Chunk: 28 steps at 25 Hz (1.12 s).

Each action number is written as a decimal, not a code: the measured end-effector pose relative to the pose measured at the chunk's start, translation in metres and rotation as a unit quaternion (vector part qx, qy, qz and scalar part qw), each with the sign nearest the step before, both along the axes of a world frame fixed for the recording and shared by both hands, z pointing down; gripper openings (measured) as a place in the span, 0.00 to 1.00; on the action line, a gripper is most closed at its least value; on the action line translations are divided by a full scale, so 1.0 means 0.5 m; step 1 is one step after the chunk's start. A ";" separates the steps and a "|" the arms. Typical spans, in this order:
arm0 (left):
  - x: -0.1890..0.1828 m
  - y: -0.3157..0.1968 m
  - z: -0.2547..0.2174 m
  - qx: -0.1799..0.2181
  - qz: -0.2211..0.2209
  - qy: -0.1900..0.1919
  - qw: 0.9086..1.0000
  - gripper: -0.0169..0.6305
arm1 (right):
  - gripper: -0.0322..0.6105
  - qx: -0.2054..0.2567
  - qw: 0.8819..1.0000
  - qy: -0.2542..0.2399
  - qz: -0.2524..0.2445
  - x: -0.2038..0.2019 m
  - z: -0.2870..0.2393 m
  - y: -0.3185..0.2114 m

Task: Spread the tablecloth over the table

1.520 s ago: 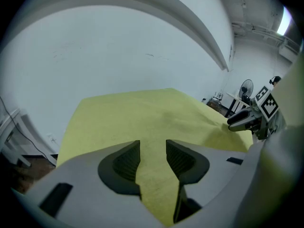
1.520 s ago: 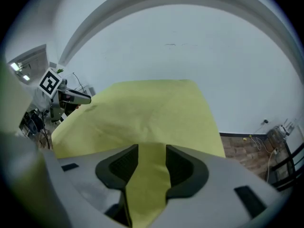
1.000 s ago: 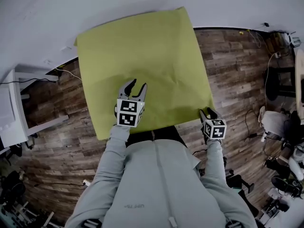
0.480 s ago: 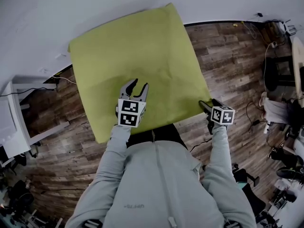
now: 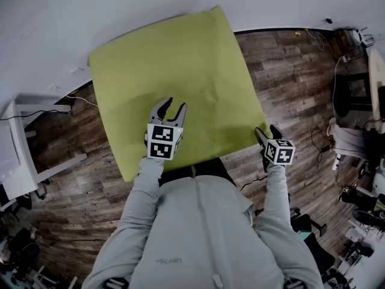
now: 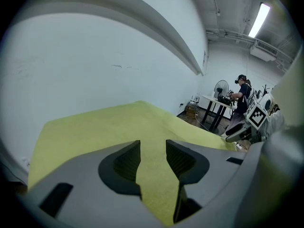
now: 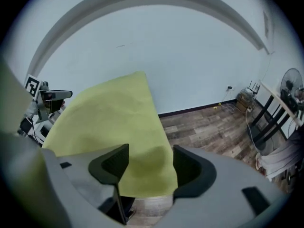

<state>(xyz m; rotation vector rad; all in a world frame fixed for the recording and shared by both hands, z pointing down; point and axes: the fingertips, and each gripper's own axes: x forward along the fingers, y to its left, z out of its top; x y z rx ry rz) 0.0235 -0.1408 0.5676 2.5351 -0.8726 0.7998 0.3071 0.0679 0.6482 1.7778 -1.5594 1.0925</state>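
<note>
The yellow-green tablecloth lies spread flat over the table, its far edge against the white wall. My left gripper hovers over the cloth's near middle, jaws open, and only cloth shows through the gap. My right gripper stands at the cloth's near right corner, just off the edge. Its jaws are open. The corner of the cloth lies below and between them, and the pads do not press on it.
Wooden floor surrounds the table. A white desk stands at the left. Chairs, cables and gear crowd the right side. A person at a far table and a fan are well away.
My right gripper's jaws have opened and let go of the cloth's near right corner, and it has drawn slightly right, off the edge. The left gripper has kept still.
</note>
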 end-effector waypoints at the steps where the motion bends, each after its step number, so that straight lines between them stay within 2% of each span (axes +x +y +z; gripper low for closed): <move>1: -0.001 -0.002 -0.004 0.002 0.000 0.001 1.000 0.31 | 0.52 0.010 1.000 0.018 -0.005 0.001 -0.015 -0.011; 6: -0.006 -0.010 -0.030 0.013 -0.002 0.011 1.000 0.31 | 0.37 0.072 0.992 0.092 -0.041 -0.017 -0.110 -0.098; 10: -0.019 -0.020 -0.061 0.024 -0.009 0.021 0.999 0.31 | 0.31 0.134 0.983 0.114 -0.061 -0.048 -0.196 -0.184; 13: -0.038 -0.041 -0.093 0.042 -0.023 0.031 0.998 0.31 | 0.30 0.172 0.974 0.121 -0.089 -0.083 -0.253 -0.255; 21: -0.138 -0.094 -0.200 0.094 -0.085 0.057 0.990 0.29 | 0.27 0.277 0.936 0.128 -0.176 -0.222 -0.402 -0.439; 28: -0.256 -0.128 -0.292 0.144 -0.151 0.073 0.975 0.28 | 0.24 0.338 0.903 0.101 -0.247 -0.370 -0.489 -0.551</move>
